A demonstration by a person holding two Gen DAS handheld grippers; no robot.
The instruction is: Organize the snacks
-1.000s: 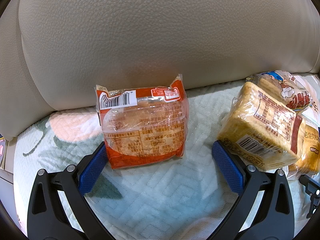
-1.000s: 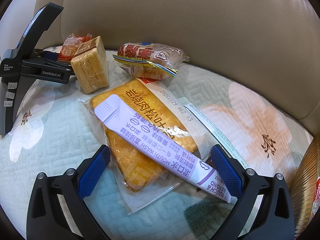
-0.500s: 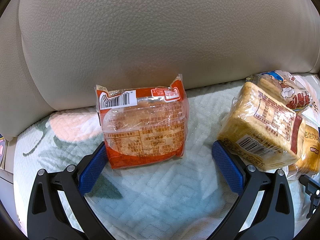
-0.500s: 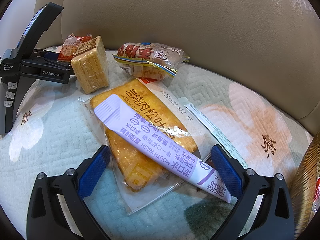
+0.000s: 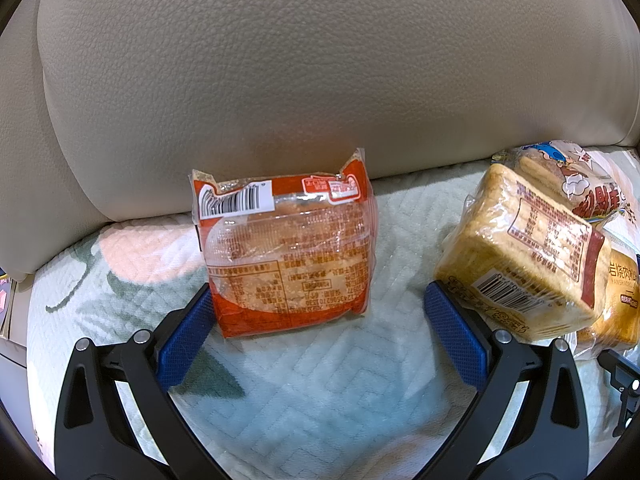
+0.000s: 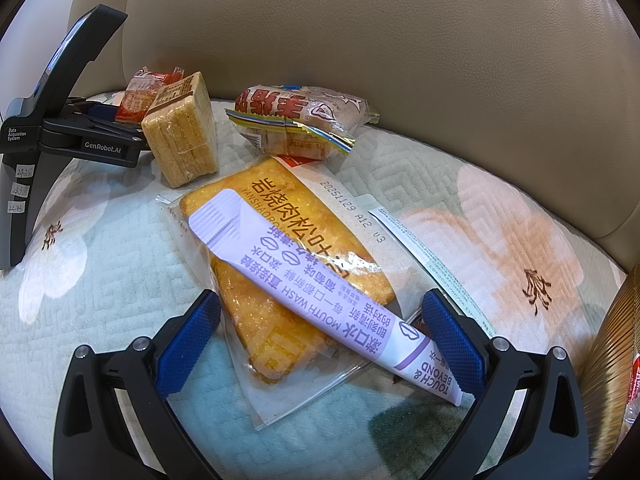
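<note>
From the left wrist, the left claw (image 5: 320, 330) is spread wide over the pale green quilted sofa cover with pink flowers (image 5: 312, 376), and it grips nothing. Its blue left pad (image 5: 185, 338) sits right at the lower left corner of an orange and clear plastic snack pack with a barcode label (image 5: 286, 248), which stands upright just in front of the beige leather sofa backrest (image 5: 320, 80). The right pad (image 5: 454, 340) lies against the near corner of a clear-wrapped block of golden toast slices (image 5: 520, 256), tilted and leaning toward the right. Behind that block lies a white wrapper with red lettering and a cartoon print (image 5: 580, 184), and a flat golden cake in a clear wrapper (image 5: 622, 300) peeks out at the right edge.

From the right wrist, the right claw (image 6: 320, 332) is likewise spread and empty, low over the same cover (image 6: 100, 264). Between its pads lies the flat golden cake (image 6: 280, 280), with a long lilac mouthwash sachet (image 6: 320, 292) lying diagonally across it; the sachet's near end touches or nearly touches the right pad (image 6: 452, 340). Farther back the toast block (image 6: 182, 136) stands on end, the orange pack (image 6: 140, 94) behind it, and the white wrapper with red lettering (image 6: 300, 116) rests near the backrest (image 6: 400, 40). The black body of the left tool (image 6: 60, 132) reaches in from the left beside the toast block. A gold ribbed package (image 6: 612, 360) shows at the right edge.
</note>
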